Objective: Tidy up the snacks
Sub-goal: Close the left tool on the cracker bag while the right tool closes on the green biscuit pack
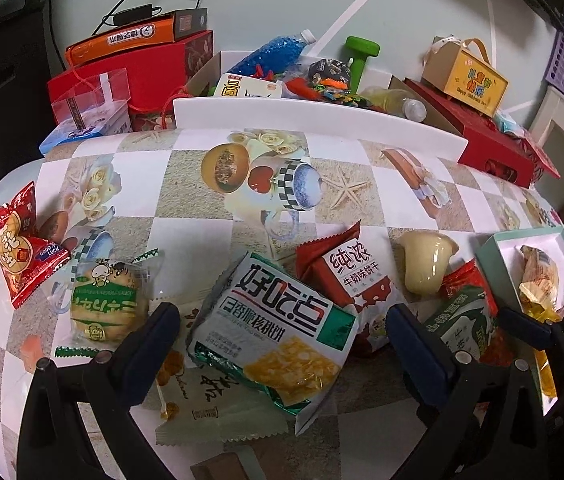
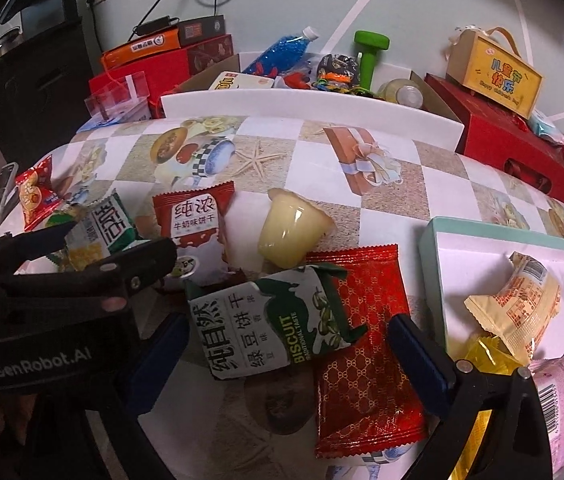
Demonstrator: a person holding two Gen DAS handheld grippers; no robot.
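Left wrist view has my left gripper [image 1: 282,320] spread wide and holding nothing, its fingers either side of the walnut biscuit pack [image 1: 278,328] lying near me. My right gripper [image 2: 288,344] is just as wide and empty, around the green bean biscuit pack [image 2: 270,320], which lies on the red foil pack [image 2: 366,360]. The tray [image 2: 434,240] sits at right. Closing there, I judge I could snag both overlapping packs and drag the jelly cup [image 2: 290,226] nearby

Both my wrist views look forward and down, close over the patterned-cloth table [image 1: 186,184], toward the wall. They share the red-and-white milk biscuit packet [image 1: 352,276] [image 2: 194,224] and pale jelly cup [image 1: 426,266] [image 2: 288,230].
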